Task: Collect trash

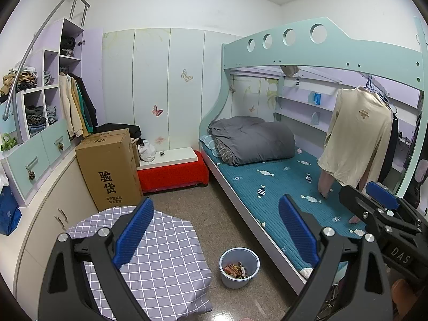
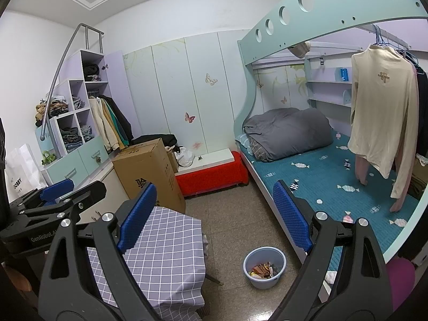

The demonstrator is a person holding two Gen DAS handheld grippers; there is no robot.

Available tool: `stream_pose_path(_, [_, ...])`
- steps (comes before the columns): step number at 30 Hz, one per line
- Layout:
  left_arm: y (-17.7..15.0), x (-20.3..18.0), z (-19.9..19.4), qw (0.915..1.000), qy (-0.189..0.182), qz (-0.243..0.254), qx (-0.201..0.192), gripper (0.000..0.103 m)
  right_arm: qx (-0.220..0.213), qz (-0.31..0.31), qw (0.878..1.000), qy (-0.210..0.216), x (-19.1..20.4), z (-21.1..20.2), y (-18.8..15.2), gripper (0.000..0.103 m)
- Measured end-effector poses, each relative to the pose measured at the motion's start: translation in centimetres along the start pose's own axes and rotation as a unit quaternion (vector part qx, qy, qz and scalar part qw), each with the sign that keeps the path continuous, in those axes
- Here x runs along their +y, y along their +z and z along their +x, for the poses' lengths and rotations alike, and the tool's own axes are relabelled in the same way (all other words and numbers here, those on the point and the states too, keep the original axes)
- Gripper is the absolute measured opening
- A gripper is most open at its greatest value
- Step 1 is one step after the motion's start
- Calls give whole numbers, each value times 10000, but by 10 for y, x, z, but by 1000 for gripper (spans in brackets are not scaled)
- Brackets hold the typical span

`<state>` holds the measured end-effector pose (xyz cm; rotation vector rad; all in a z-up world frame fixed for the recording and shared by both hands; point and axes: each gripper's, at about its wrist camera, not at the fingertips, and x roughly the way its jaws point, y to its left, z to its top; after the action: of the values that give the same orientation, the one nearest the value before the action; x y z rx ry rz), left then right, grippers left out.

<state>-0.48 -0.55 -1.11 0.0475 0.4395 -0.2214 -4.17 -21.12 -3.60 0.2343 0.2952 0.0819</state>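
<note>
A light blue bin (image 1: pixel 239 267) stands on the floor beside the bed, with crumpled colourful wrappers (image 1: pixel 235 269) inside; it also shows in the right wrist view (image 2: pixel 264 267) with the wrappers (image 2: pixel 263 268). My left gripper (image 1: pixel 216 230) is open and empty, held high above the floor. My right gripper (image 2: pixel 214 216) is open and empty, also held high. Each gripper shows at the edge of the other's view: the right (image 1: pixel 374 200), the left (image 2: pixel 61 190).
A table with a purple checked cloth (image 1: pixel 157 256) stands left of the bin. A bunk bed with a teal mattress (image 1: pixel 283 184) fills the right. A cardboard box (image 1: pixel 109 168), a red bench (image 1: pixel 174 171) and a wardrobe (image 1: pixel 45 123) stand behind.
</note>
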Motion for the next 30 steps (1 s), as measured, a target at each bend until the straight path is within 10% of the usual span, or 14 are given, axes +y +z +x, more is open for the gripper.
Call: stream_pose_path(30, [0,-1,1,10000,7,7,8,93,65,0,10000,2,3,3,-5,87])
